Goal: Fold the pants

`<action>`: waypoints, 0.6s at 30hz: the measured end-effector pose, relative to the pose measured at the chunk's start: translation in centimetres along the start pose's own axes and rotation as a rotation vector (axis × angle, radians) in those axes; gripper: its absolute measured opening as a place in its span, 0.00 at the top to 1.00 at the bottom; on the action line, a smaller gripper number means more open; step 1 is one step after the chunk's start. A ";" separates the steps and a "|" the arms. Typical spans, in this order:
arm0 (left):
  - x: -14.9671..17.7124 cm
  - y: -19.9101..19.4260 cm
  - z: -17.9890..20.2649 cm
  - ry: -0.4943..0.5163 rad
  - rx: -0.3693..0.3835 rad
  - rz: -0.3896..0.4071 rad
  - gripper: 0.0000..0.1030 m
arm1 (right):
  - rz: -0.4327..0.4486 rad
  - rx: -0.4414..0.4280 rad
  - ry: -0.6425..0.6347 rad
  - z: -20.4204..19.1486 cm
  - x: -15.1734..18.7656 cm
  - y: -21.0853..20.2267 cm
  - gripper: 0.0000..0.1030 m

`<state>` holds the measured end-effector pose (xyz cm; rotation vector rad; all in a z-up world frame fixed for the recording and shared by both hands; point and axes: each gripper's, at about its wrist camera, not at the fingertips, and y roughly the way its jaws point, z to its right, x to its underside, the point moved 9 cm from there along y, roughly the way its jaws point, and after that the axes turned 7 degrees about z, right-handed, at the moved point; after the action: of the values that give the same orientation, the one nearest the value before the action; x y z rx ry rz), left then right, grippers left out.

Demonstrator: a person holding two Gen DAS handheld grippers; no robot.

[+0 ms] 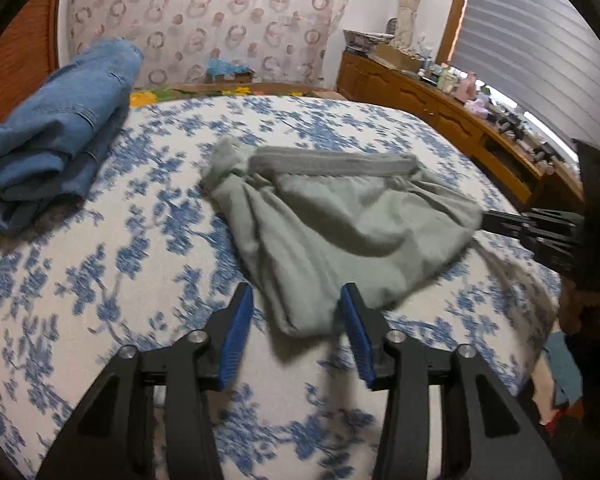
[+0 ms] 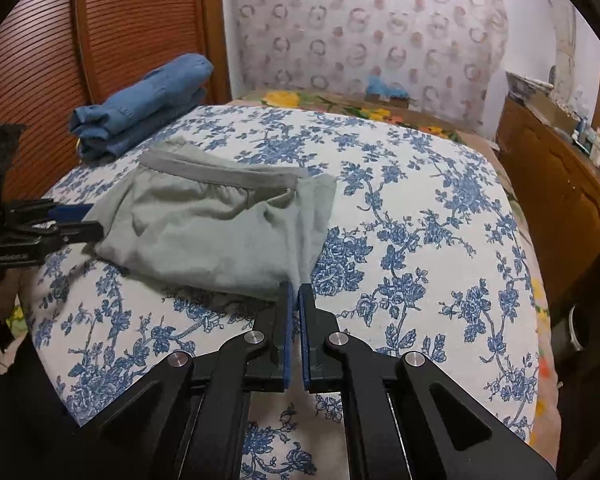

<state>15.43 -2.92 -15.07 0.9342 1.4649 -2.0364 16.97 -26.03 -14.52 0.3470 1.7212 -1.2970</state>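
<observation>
Tools differ: the right tool [image 2: 295, 292] is clenched on the near corner of the grey pants [image 2: 220, 232], while the left tool [image 1: 296, 300] stands released with a pants corner between its blue pads [image 1: 236, 336], the pants lying folded on the bed [image 2: 420, 208], jeans [image 1: 56, 128] beyond.

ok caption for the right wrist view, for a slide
Right gripper shut on a corner of the grey-green cotton pants on the blue floral bedspread.

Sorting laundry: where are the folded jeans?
The folded jeans lie at the bed's far left, by the wooden slatted door, beyond the grey pants.
</observation>
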 end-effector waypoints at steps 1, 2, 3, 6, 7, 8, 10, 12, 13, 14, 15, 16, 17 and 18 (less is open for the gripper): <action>0.1 0.1 0.2 0.000 0.010 -0.003 0.64 | -0.001 -0.001 0.001 0.0 0.0 0.0 0.99; 0.2 0.3 0.3 0.006 0.007 -0.004 0.67 | -0.001 -0.001 0.000 0.0 0.0 0.1 0.99; 0.3 0.5 0.3 0.008 -0.001 -0.008 0.73 | 0.000 -0.001 -0.001 0.0 0.0 0.0 0.99; 0.0 0.6 0.4 0.015 0.001 0.000 0.92 | -0.001 -0.004 -0.002 0.1 0.0 0.0 0.99; -0.3 0.2 0.3 0.017 -0.005 0.010 0.93 | -0.001 -0.004 -0.001 0.2 0.1 0.0 0.99; -0.6 -0.3 0.1 0.018 -0.013 0.023 0.94 | -0.001 -0.008 0.001 0.2 0.1 -0.1 0.99; -0.8 -0.8 -0.3 0.011 -0.018 0.028 0.94 | -0.003 -0.024 0.001 0.0 0.2 -0.3 0.99; -0.8 -1.1 -0.4 0.015 -0.018 0.018 0.93 | -0.008 -0.034 -0.008 -0.4 0.4 -0.3 0.99; -0.7 -1.3 -0.4 0.018 -0.016 0.013 0.93 | -0.010 -0.035 -0.013 -0.6 0.5 -0.3 0.99; -0.7 -1.3 -0.4 0.017 -0.017 0.010 0.92 | -0.011 -0.035 -0.015 -0.7 0.6 -0.3 0.99; -0.8 -1.4 -0.5 0.013 -0.025 0.007 0.90 | -0.012 -0.036 -0.014 -0.8 0.6 -0.3 0.99; -0.8 -1.5 -0.5 0.012 -0.031 0.008 0.89 | -0.012 -0.040 -0.010 -0.8 0.5 -0.3 0.99; -1.1 -1.7 -0.6 0.015 -0.043 0.014 0.89 | -0.011 -0.048 -0.004 -0.9 0.4 -0.4 0.99; -1.4 -1.9 -0.6 0.020 -0.050 0.023 0.88 | -0.011 -0.057 -0.001 -1.0 0.3 -0.6 0.99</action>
<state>15.17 -1.79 -12.97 0.9497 1.5012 -1.9704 15.92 -25.51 -14.37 0.3043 1.7577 -1.2525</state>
